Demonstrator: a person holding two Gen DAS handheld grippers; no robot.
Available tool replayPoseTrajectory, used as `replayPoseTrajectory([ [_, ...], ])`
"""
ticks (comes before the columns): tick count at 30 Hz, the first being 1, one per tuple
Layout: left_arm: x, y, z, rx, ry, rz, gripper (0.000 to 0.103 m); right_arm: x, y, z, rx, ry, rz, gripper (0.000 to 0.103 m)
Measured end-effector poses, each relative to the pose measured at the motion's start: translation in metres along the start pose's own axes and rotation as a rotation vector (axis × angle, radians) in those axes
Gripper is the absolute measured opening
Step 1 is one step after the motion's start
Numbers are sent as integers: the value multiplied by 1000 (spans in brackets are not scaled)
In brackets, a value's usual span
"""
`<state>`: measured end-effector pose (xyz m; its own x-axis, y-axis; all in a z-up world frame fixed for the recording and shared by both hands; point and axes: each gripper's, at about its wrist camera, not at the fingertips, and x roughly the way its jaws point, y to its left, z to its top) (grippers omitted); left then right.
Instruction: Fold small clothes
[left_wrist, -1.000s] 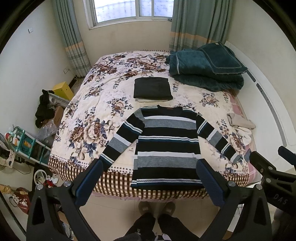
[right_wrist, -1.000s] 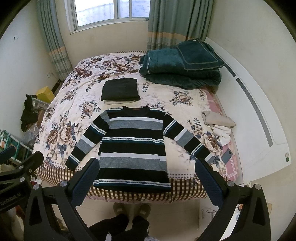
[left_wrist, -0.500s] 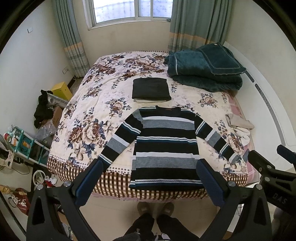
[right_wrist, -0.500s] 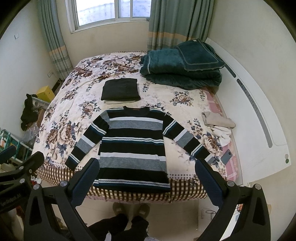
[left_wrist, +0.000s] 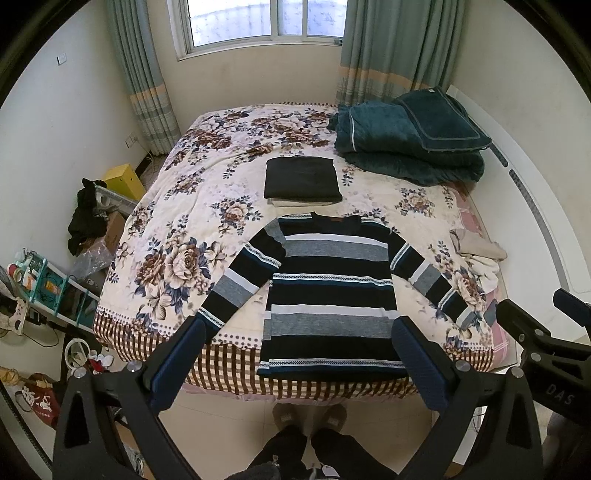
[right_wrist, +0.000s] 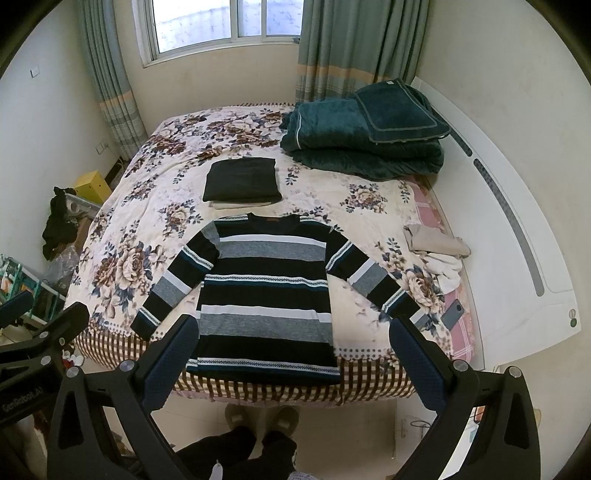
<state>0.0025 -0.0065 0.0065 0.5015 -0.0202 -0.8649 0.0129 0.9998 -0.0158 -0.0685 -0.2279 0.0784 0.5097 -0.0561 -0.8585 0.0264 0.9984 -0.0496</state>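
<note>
A striped black, grey and white sweater lies flat at the near edge of the floral bed, sleeves spread out; it also shows in the right wrist view. My left gripper is open and empty, held high above the bed's near edge. My right gripper is open and empty, held at a like height. Neither touches the sweater. A folded black garment rests on a folded beige one beyond the sweater's collar.
A folded teal blanket lies at the bed's far right. Loose beige and white clothes and a phone lie near the right edge. A white headboard runs along the right. Clutter and a shelf stand on the left floor.
Both views have shifted only slightly. The sweater and both grippers stay as they were.
</note>
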Motion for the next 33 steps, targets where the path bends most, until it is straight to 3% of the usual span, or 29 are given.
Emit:
replayPoseTrajectory([
  [28, 6, -4, 11, -9, -10, 4, 103, 7, -1, 2, 0, 3, 3, 103],
  [33, 27, 0, 22, 9, -45, 48, 103, 21, -2, 8, 29, 30, 18, 103],
])
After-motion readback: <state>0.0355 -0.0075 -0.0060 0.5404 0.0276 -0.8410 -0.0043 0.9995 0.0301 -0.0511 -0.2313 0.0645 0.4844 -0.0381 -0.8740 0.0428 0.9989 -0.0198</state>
